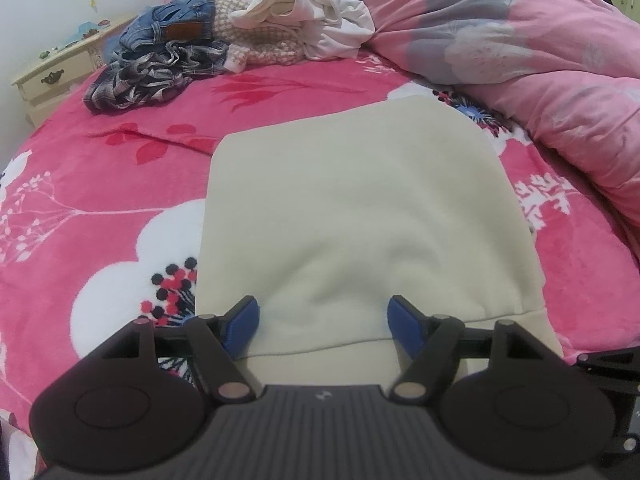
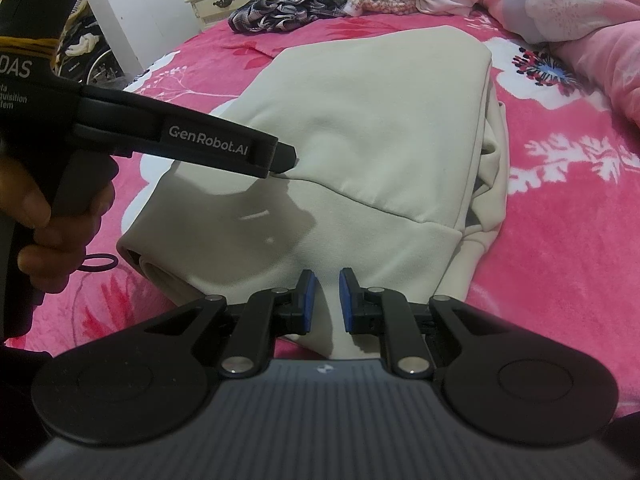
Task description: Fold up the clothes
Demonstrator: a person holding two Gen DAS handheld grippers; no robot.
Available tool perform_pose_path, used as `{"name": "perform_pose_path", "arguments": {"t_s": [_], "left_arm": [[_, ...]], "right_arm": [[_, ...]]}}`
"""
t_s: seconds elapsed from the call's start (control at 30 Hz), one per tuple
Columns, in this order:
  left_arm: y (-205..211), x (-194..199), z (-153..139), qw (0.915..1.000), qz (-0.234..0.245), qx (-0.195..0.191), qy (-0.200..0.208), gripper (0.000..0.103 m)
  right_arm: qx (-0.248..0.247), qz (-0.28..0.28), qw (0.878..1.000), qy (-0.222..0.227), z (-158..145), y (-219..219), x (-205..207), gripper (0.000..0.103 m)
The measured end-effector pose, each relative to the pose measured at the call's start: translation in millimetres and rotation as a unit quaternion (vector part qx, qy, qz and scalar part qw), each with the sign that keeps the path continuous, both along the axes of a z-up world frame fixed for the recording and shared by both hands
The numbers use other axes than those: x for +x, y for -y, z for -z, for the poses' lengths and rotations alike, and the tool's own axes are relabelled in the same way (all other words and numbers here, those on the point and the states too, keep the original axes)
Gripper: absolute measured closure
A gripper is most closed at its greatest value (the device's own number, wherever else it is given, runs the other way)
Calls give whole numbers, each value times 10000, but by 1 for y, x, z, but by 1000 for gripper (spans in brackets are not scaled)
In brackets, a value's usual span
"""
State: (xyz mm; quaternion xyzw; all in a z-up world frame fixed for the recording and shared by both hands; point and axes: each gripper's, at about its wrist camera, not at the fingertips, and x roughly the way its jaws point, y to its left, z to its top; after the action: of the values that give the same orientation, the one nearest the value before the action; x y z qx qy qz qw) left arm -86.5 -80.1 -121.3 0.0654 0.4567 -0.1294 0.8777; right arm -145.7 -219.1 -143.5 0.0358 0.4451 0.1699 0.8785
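— Fingers (image 2: 308,300) of the right gripper (image 2: 325,300) sit nearly together, a fold of the cream sweatshirt (image 2: 360,128) between them; whether they pinch it, I cannot tell.

— Only that view shows the hand (image 2: 52,216) holding the left gripper (image 1: 323,322). Its jaws stand wide apart over the hem, gripping nothing.

— The sweatshirt lies folded flat on the pink blanket (image 1: 100,200).

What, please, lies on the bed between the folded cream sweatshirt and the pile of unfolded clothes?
Only bare pink floral blanket lies between the sweatshirt and the pile of clothes; the left wrist view shows it best.
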Motion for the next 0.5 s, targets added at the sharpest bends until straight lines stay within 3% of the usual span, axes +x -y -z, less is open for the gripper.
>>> {"name": "perform_pose_path", "arguments": {"t_s": [0.27,0.5], "left_arm": [[1,-1,0,10000,-16,60,40,28],[1,-3,0,9995,-208,209,69,13]], "right_arm": [[22,3,10000,-8,0,1,1,90],[54,26,10000,-14,0,2,1,90]]}}
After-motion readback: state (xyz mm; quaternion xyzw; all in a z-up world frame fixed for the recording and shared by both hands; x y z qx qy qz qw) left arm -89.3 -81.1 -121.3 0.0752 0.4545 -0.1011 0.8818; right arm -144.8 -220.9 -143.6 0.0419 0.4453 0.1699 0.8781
